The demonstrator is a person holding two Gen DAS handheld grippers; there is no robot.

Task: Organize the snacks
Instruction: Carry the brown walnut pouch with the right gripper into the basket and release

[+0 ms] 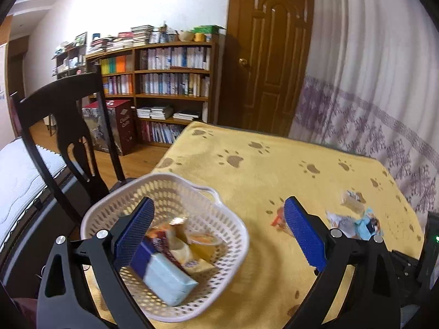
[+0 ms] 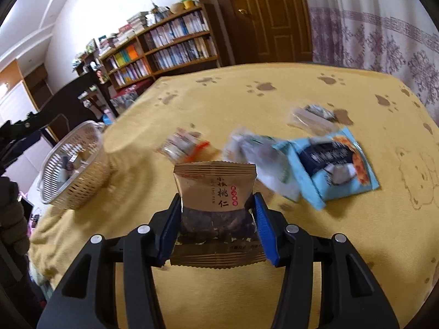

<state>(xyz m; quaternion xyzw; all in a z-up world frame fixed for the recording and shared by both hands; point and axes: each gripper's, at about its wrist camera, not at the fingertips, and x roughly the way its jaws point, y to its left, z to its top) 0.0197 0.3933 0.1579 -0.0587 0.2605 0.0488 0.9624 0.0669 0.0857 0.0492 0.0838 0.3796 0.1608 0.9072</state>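
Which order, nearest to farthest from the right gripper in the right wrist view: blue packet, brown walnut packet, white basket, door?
1. brown walnut packet, held between the right gripper fingers.
2. blue packet, right, on the tablecloth.
3. white basket, far left; near tie with 2.
4. door, behind the table.

- Carrying everything: a table covered by a yellow paw-print cloth.
- Sitting at 9 o'clock on the cloth: a white slotted basket.
- Lying toward 2 o'clock: a light-blue snack packet, touching a white packet.
- Lying farther out at 1 o'clock: a clear wrapper.
- Lying near 12 o'clock: a small orange-ended packet, blurred.
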